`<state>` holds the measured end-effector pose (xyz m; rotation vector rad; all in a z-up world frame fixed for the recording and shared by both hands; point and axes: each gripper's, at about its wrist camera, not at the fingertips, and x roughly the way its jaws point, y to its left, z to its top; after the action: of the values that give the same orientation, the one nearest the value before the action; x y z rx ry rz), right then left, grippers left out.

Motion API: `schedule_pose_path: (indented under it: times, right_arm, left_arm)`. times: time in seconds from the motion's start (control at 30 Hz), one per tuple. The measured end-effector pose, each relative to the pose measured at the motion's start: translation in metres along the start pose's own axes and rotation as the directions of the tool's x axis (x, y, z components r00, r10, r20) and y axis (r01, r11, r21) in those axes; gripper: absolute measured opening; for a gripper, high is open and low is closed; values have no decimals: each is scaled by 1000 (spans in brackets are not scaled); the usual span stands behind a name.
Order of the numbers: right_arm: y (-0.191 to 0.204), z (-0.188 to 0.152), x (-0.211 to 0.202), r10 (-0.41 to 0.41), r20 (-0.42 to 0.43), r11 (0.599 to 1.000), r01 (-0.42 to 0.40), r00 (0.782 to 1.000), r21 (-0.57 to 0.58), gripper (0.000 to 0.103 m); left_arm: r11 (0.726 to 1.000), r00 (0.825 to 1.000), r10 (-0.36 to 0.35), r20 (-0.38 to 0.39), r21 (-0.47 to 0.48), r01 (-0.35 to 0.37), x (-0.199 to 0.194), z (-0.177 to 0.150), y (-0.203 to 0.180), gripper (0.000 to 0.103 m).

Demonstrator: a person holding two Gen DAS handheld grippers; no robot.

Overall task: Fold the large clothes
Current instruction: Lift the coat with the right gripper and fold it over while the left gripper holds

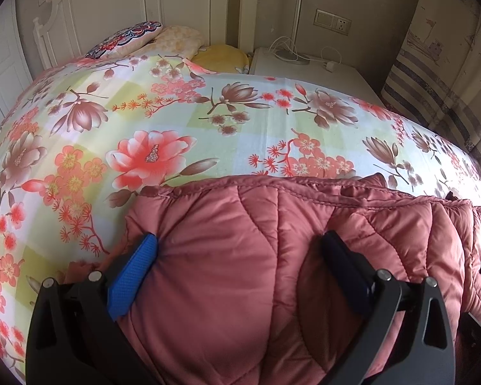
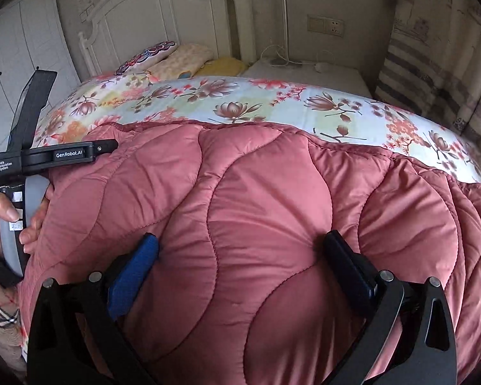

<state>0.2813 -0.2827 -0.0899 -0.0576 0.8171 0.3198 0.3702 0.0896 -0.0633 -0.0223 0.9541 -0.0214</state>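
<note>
Here the pink quilted coat [image 1: 272, 272] lies bunched at the near edge of the bed's floral sheet [image 1: 176, 122], its stitched hem running left to right. The left gripper [image 1: 237, 256] has its fingers spread wide, with padded cloth bulging between them; whether they squeeze it I cannot tell. The right gripper [image 2: 240, 253] looks the same over the coat's right part, equally unclear. Pillows [image 1: 176, 40] sit at the far headboard [image 2: 163, 9].

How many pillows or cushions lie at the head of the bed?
3: patterned cushion nearest the wardrobe side, cream pillow in the middle, yellow pillow beside the nightstand. More could be hidden.
</note>
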Motion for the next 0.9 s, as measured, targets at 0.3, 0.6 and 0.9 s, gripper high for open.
schedule_pose_path:
  times: [0.3, 0.6, 0.9]
  right_arm:
    - [-54, -35, -79, 73, 191, 936, -133, 979, 325, 98]
    - [-86, -161, -171, 302, 246, 836, -380, 921, 396, 98]
    - [-69, -201, -154, 246, 127, 833, -277, 961, 479, 99]
  left_arm:
    - [1000, 1000, 1, 1, 1, -1, 0, 0, 0, 101]
    - [1000, 1000, 10, 2, 6, -10, -1, 0, -1, 101]
    - [1000, 1000, 11, 3, 6, -11, -1, 1, -3, 101]
